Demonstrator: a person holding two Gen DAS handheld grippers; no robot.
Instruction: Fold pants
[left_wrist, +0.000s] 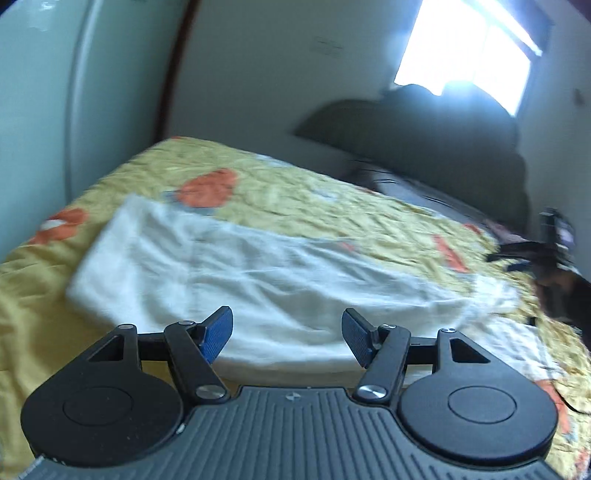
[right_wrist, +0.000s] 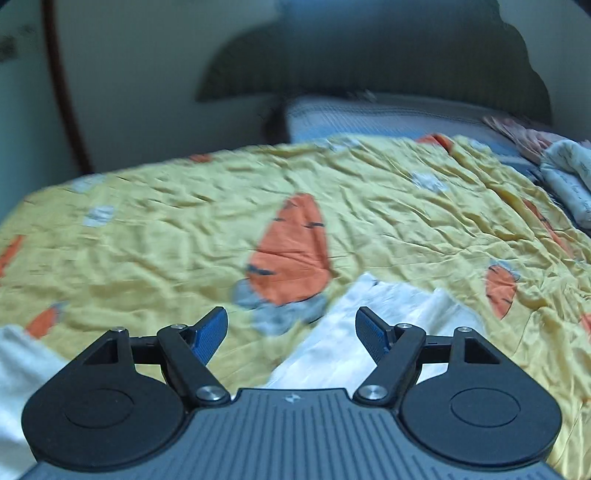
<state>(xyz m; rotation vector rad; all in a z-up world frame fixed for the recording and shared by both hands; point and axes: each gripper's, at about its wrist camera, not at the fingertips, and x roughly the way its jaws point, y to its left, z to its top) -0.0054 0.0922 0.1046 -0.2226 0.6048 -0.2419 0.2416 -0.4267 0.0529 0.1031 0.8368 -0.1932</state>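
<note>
Left wrist view: the left hand-held gripper (left_wrist: 287, 334) stood released, its blue pads (left_wrist: 218, 334) spread wide with nothing between them, poised over the near edge of the white pants (left_wrist: 236, 273). The pants lay lengthwise on the bed, on a yellow bedspread (left_wrist: 317, 199) printed with orange carrots, reaching from about 9 o'clock to about 3 o'clock, where the far end looked bunched near a dark object that blur left unidentifiable. A bright window (left_wrist: 469, 48) and a dark headboard (left_wrist: 424, 136) filled the 1 o'clock quarter. Right wrist view: the right hand-held gripper (right_wrist: 291, 334) was likewise released and empty, its pads (right_wrist: 210, 336) apart; one end of the pants (right_wrist: 369, 325) lay directly ahead and beneath it, reaching toward 12 o'clock, beside a large orange carrot print (right_wrist: 291, 247). A second white patch showed at 8 o'clock; whether it belonged to the same garment could not be told. Folded laundry (right_wrist: 569, 181) sat at 2 o'clock, well apart. The step in hand appeared to be the opening grasp. It would be done well by lowering each gripper onto a corner of one end, pinching only the pants and not the bedspread, then lifting both ends evenly.
</note>
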